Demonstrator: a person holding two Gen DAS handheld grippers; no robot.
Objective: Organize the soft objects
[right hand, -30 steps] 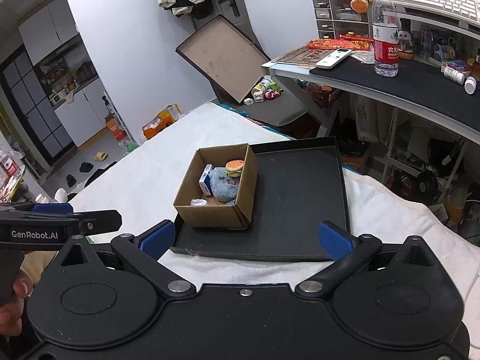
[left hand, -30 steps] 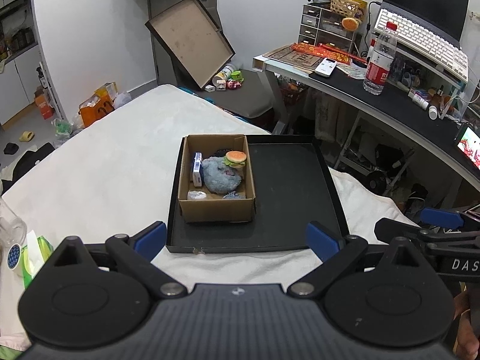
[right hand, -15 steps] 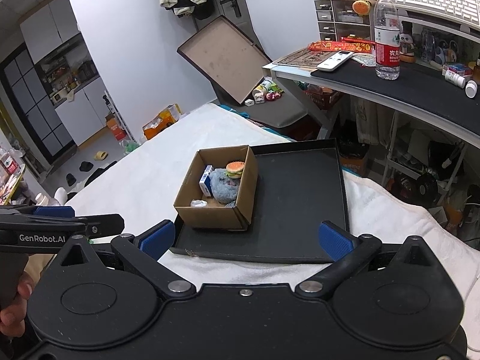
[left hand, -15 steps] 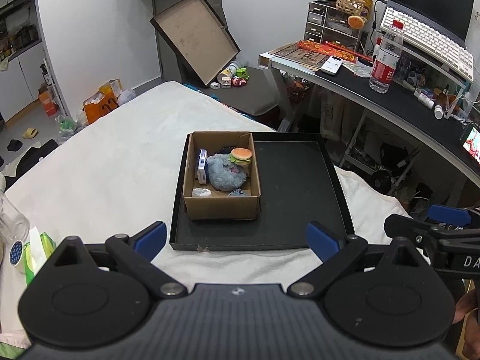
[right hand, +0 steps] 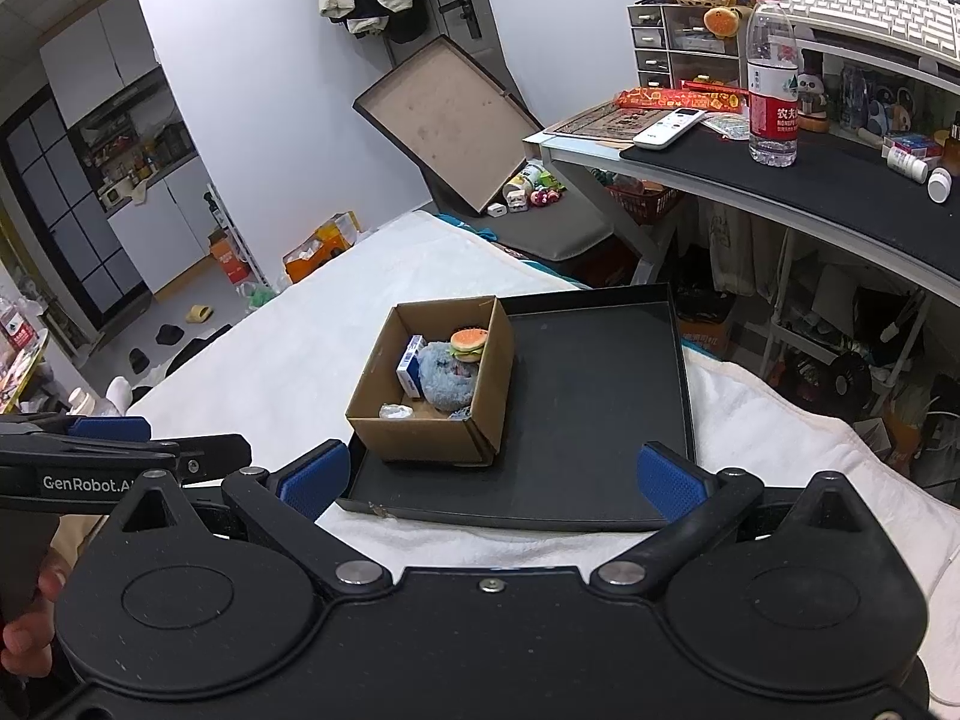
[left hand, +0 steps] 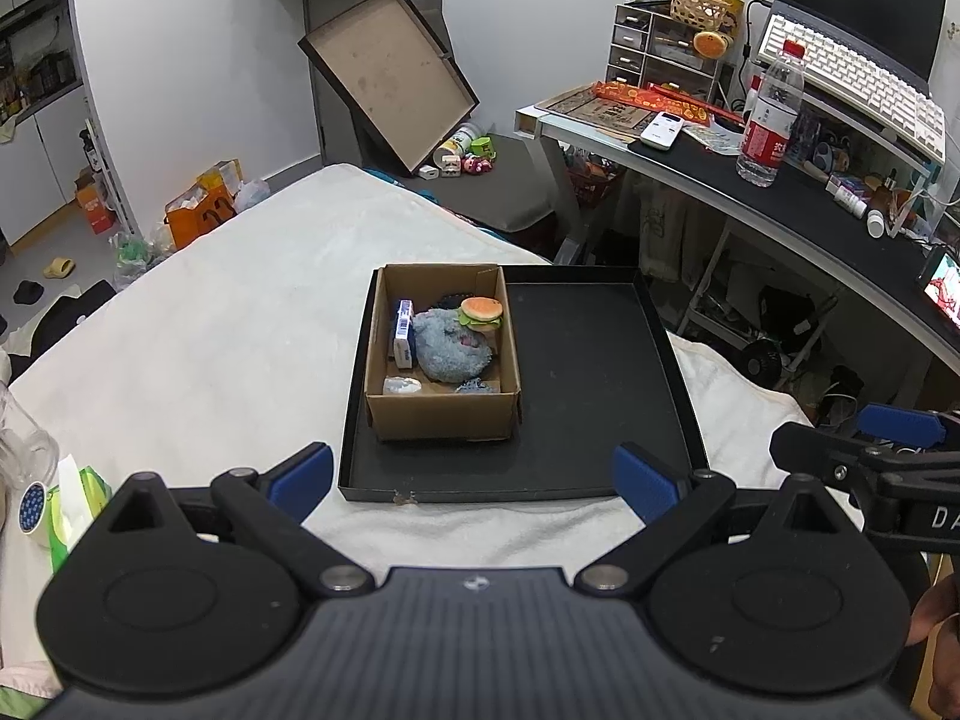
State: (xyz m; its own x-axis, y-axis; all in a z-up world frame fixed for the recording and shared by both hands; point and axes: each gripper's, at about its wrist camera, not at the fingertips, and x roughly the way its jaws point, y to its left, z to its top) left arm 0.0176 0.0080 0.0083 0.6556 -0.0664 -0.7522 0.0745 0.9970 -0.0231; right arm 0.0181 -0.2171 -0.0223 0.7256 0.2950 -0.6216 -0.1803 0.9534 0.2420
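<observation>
At the far left edge of the left wrist view a green tissue pack (left hand: 72, 501) lies on the white blanket (left hand: 198, 324) that covers the bed. The left gripper (left hand: 474, 474) hangs over the near edge of the bed with its two blue fingers spread wide, and nothing is between them. Ahead of it a black tray (left hand: 600, 432) rests on the blanket. In the left part of the tray stands a cardboard box (left hand: 444, 417), open at the top. Inside the box, from left to right, are a small blue and white carton (left hand: 404, 333) standing on its edge, a blue plush toy (left hand: 450, 351) in the middle, and a toy hamburger (left hand: 480, 313) that leans on the plush at the right wall. A crumpled clear wrapper (left hand: 401, 385) lies in the near left corner. The right part of the tray is bare. To the right, the right gripper (right hand: 489, 477) is also wide apart and holds nothing; it is held above the near rim of the tray. Further right stands a desk (left hand: 798, 192) with a water bottle (left hand: 771, 117) on it.
</observation>
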